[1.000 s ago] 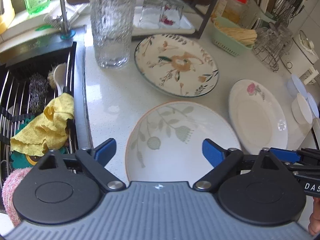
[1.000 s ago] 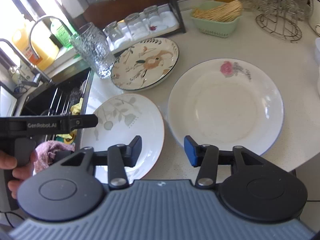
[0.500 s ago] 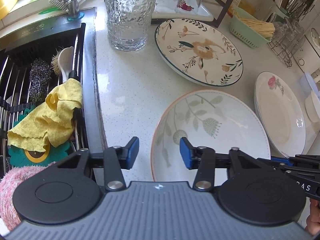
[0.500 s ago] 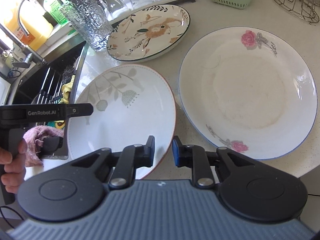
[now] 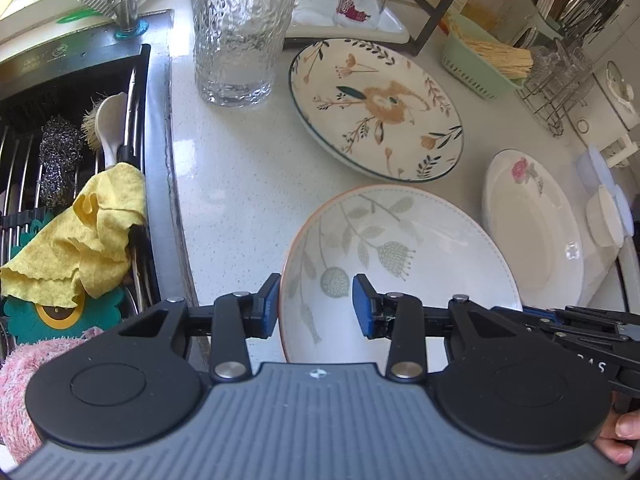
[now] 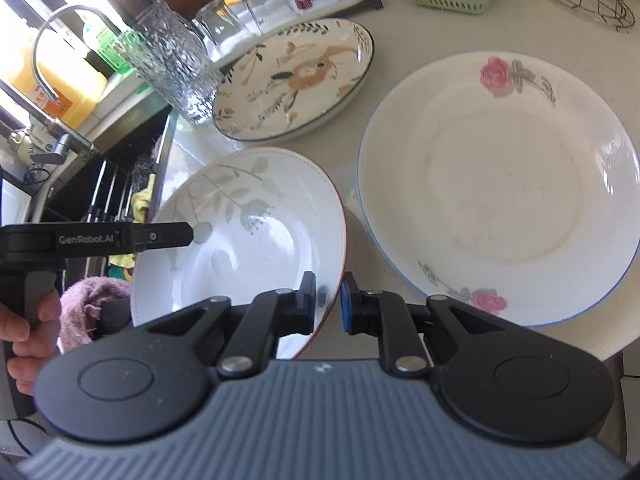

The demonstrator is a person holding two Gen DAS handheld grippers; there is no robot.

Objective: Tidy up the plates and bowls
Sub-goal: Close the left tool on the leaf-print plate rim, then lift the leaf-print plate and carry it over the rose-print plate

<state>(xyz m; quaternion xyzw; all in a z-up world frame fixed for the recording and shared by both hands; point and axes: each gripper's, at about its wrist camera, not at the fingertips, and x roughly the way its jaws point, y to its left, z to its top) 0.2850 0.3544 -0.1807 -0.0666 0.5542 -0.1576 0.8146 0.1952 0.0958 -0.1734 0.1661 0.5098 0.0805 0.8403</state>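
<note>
My left gripper (image 5: 315,306)'s fingers were closing astride the near-left rim of the shallow white ceramic bowl with grey-green leaf print (image 5: 404,256), one pad outside, one over the well, neither yet pressing as far as I could tell. From the right wrist, my right gripper (image 6: 328,300) had clamped the bowl's (image 6: 248,236) near-right rim, the white rose-printed plate (image 6: 500,184) just beside it on the pale stone counter (image 6: 432,28); I judged a two-handed lift came next.

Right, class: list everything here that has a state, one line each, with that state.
left tool: closing, rim of leaf plate between its jaws.
right tool: shut on rim of leaf plate.
rose plate: lying flat, bare.
floral plate: lying flat, bare.
tall glass: upright.
small glasses: upside down.
</note>
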